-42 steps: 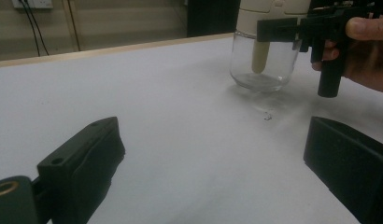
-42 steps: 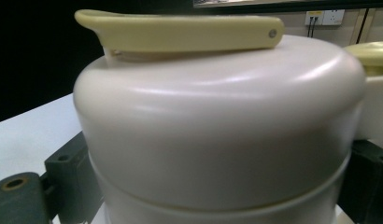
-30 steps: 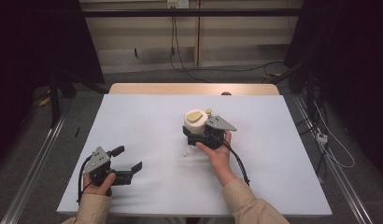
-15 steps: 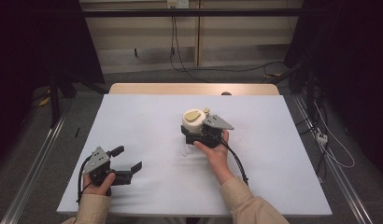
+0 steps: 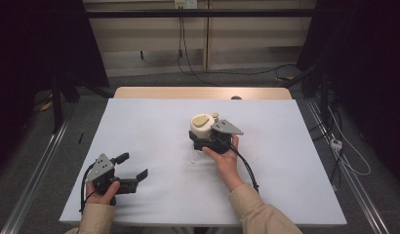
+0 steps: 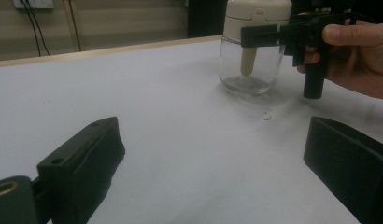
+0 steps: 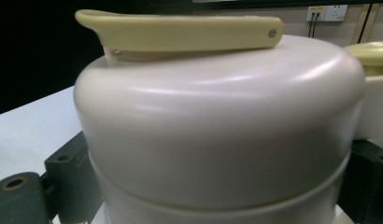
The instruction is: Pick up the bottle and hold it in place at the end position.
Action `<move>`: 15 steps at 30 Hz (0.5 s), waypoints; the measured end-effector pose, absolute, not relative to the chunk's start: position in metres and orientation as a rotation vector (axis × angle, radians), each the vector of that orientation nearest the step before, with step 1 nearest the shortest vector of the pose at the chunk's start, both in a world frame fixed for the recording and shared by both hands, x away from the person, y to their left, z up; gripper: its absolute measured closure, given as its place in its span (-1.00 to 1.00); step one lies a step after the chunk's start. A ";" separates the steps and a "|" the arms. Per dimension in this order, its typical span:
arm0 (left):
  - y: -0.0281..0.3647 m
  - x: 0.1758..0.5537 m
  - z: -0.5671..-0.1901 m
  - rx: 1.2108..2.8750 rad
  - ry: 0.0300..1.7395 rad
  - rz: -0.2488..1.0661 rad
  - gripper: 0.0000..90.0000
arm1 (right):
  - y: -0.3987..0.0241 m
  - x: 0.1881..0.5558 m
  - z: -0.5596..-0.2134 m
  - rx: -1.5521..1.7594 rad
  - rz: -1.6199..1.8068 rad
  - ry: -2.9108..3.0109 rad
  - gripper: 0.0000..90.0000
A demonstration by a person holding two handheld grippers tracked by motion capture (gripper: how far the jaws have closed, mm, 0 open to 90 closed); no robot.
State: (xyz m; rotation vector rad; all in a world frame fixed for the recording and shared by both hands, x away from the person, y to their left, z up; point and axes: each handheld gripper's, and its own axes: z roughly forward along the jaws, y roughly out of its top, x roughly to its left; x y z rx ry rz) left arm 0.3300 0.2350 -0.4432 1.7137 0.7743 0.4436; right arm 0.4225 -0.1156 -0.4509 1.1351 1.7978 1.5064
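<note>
A clear glass jar [image 5: 202, 125] with a cream lid and a yellowish flap stands on the white table [image 5: 154, 122], right of centre. A pale spoon stem hangs inside the jar [image 6: 250, 56]. My right gripper [image 5: 204, 137] is shut on the jar at lid height, and a hand holds it from the near side. In the right gripper view the cream lid [image 7: 217, 121] sits between the two black jaws. One black jaw bar of the right gripper [image 6: 273, 35] crosses the lid. My left gripper [image 5: 133, 165] rests open at the near left, jaws wide apart [image 6: 213, 154] and holding nothing.
A small white speck [image 6: 266, 116] lies on the table in front of the jar. The wooden far edge of the table [image 5: 203, 92] runs along the back. Cables [image 5: 188, 63] trail on the floor beyond it, and a metal rail [image 5: 37, 165] runs along the left.
The right gripper and the jar have shifted very slightly to the left. The left gripper has stayed where it was.
</note>
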 end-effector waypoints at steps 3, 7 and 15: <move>0.235 0.330 -0.443 1.714 0.774 0.443 -0.91 | -0.115 0.423 -0.450 1.137 1.513 1.793 -0.85; 0.235 0.330 -0.443 1.715 0.774 0.444 -0.91 | -0.116 0.423 -0.450 1.134 1.512 1.791 -0.85; 0.235 0.330 -0.443 1.714 0.775 0.444 -0.91 | -0.117 0.425 -0.451 1.141 1.510 1.788 -0.85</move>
